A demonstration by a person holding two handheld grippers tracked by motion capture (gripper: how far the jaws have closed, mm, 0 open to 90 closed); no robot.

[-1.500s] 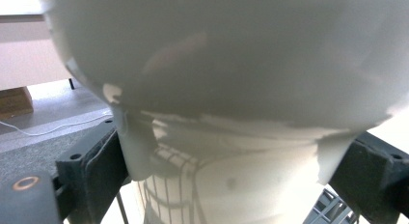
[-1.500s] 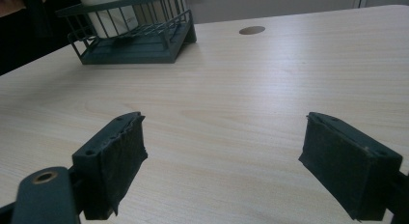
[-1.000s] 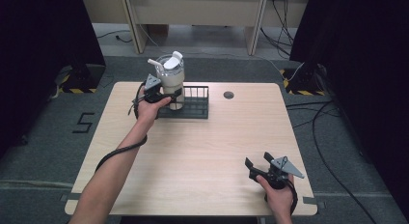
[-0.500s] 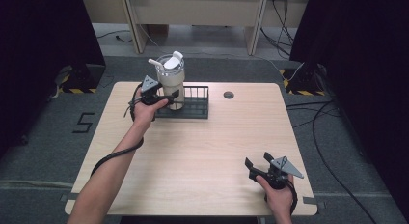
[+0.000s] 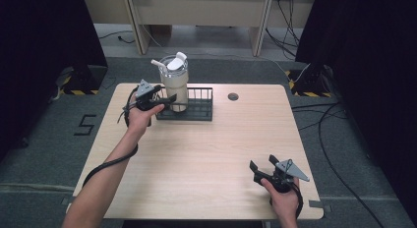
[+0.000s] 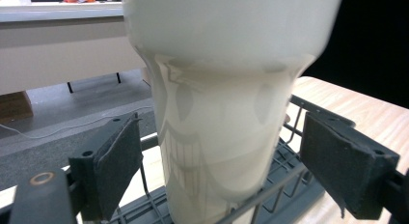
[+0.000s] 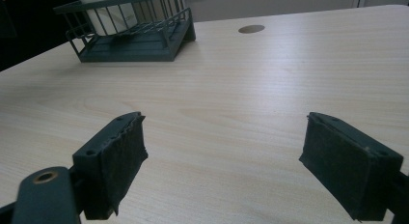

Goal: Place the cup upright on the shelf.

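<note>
A tall cream tumbler (image 5: 174, 85) with a clear lid and a white straw stood upright in the left end of a dark wire rack (image 5: 199, 110) at the far side of the wooden table (image 5: 206, 154). The left gripper (image 5: 167, 99) was level with the tumbler's lower body, jaws spread wide; in the left gripper view the pads (image 6: 118, 159) flanked the narrowed base of the tumbler (image 6: 222, 137) with a gap showing on each side, so nothing was held. The right gripper (image 5: 263, 165) rested over the near right corner of the table, well apart from the rack, jaws likewise wide and holding nothing; the right gripper view looked across bare tabletop toward the rack (image 7: 140, 38).

Handling, as judged: the glossy, mirror-like wall suggests a rigid insulated metal vessel, stiff under pressure but slippery against the pads. Whether it was filled cannot be told; if it was, it would be heavy and top-loaded, prone to tipping about a low grip. The tapered lower section offers the narrowest span for the jaws, though the taper could let the vessel slide downward. A firm, square closure just below the shoulder, where the body widens, would resist that slip. The lid and straw look unsuitable for holding.
</note>
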